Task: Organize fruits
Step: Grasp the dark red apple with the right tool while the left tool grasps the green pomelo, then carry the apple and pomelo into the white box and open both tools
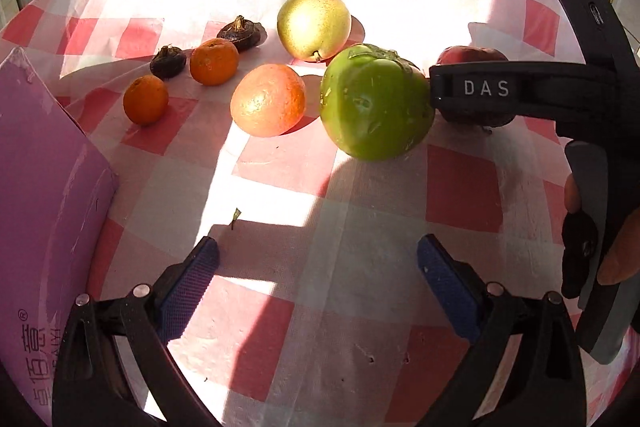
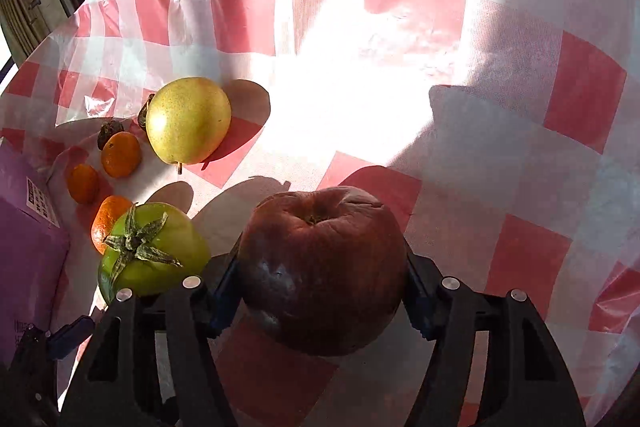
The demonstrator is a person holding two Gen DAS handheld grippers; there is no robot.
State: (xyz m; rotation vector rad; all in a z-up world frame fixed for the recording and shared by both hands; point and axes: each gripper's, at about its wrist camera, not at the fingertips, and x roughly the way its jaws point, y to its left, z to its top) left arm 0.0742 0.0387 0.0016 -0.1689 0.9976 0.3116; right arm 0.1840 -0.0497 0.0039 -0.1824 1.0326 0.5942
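**Fruit on the checked cloth: red apple in my right gripper, left gripper empty**

Item 1. My right gripper [image 2: 322,291]: both blue-padded fingers pressed against the sides of a dark red apple [image 2: 322,269], stem hollow facing up and away from me. The skin is wrinkled and dull. From the left wrist view the same apple [image 1: 472,57] is mostly hidden behind the black finger marked "DAS".

Item 2. My left gripper [image 1: 318,281]: fingers spread wide, nothing between the blue pads, only the red-and-white checked tablecloth [image 1: 464,187] beneath.

Item 3. Green tomato [image 1: 376,103], with a dried star-shaped calyx, just beside the apple on its left; whether the two touch I cannot tell.

Item 4. Large orange [image 1: 268,99], next to the tomato, on its far side from the apple.

Item 5. Yellow-green pear [image 1: 314,25], stem pointing toward me, behind the orange and the tomato.

Item 6. Two small mandarins: one [image 1: 214,61] left of the pear, the other [image 1: 145,99] nearer the left edge.

Item 7. Two dark, shrivelled fruits of a kind I cannot name: one [image 1: 241,33] behind the nearer mandarin, one [image 1: 168,61] between the two mandarins.

Item 8. Purple box [image 1: 44,195] with printed characters, at the far left, just beside the outer mandarin.

Lighting: strong sun across the cloth, with hard shadows.
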